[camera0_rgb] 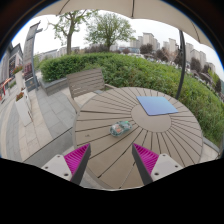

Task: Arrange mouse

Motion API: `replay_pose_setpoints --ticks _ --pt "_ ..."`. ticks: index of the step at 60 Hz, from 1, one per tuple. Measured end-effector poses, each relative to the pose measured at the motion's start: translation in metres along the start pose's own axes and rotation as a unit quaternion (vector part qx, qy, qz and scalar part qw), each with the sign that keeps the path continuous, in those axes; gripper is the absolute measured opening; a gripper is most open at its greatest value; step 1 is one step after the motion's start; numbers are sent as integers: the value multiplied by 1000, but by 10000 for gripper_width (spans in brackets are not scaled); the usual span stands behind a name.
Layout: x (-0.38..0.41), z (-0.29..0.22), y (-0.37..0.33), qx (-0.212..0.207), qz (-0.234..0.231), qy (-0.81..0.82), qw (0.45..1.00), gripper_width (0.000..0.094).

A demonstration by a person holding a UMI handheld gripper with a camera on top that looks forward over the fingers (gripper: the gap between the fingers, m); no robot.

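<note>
A small pale mouse [122,128] lies on the round wooden slatted table [100,115], just ahead of my fingers and slightly right of the middle between them. A blue square mouse mat [157,105] lies farther back on the table, to the right of the mouse. My gripper [112,160] hovers above the near part of the table, open and empty, with its magenta pads [77,157] wide apart.
A wooden bench [86,82] stands beyond the table on the left. A green hedge [140,68] runs behind the table and along the right side. Trees and buildings stand far back. Paved ground lies to the left.
</note>
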State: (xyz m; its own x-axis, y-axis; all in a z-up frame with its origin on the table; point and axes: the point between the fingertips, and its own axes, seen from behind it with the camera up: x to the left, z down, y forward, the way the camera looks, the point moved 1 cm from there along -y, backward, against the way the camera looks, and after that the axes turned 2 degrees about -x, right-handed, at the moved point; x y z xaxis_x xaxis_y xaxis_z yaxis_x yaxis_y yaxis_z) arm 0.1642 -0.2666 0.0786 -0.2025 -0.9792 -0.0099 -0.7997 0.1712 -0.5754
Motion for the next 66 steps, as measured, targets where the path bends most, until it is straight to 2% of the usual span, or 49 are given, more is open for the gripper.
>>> replay_pose_setpoints --ticks 33,55,59,63,65,66 --pt "-18 -10 157 0 52 30 998 863" --pt "-14 -36 198 9 31 37 999 847" --pt "-13 -36 201 12 31 36 999 824" --pt "-13 -36 204 12 32 26 999 752" --pt "-12 -37 205 13 27 21 999 651" --pt "-12 -37 205 14 25 16 999 555"
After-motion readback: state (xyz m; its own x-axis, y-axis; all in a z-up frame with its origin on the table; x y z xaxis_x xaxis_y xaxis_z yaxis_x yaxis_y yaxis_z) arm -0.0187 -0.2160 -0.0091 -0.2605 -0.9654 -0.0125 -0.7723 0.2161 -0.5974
